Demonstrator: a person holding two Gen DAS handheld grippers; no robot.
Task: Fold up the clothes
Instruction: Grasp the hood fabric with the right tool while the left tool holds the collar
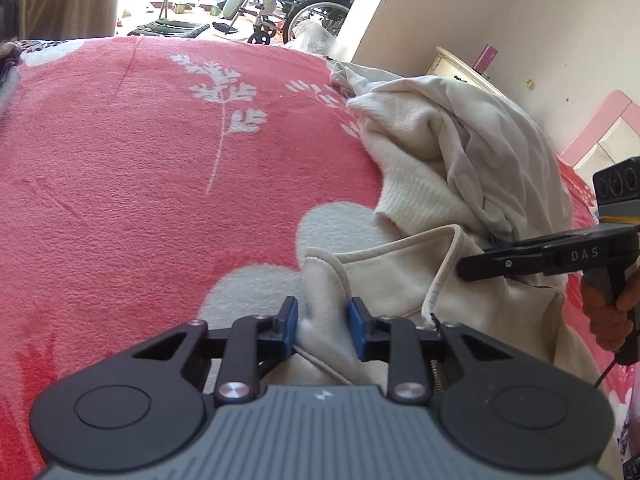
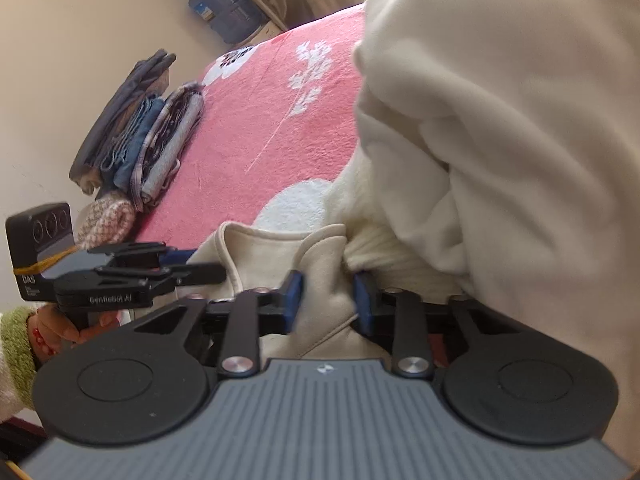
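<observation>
left wrist view: the cream garment (image 1: 460, 184) lies in a crumpled heap on the pink blanket (image 1: 140, 160), toward the wall side, not yet spread out or folded, so this piece looks to be at its very start. the left gripper (image 1: 322, 322) is narrowed onto a fold of the garment's near edge, its blue pads (image 1: 289, 322) pressing cloth from both sides. beside the heap, the right gripper (image 1: 464, 270) reaches in side-on, its tip against the garment, held by a hand (image 1: 608, 312); from here i cannot tell how its jaws stand.

right wrist view: beyond the garment (image 2: 500, 120), at the far edge of the blanket (image 2: 280, 120), a stack of folded clothes (image 2: 140, 136) suggests earlier pieces are done. the right gripper (image 2: 327, 300) is pinched narrow on a cream flap, angled down at the heap. the left gripper (image 2: 216, 270) sits just beside the garment's edge, gripped by a hand (image 2: 64, 328) in a green cuff (image 2: 18, 344).
</observation>
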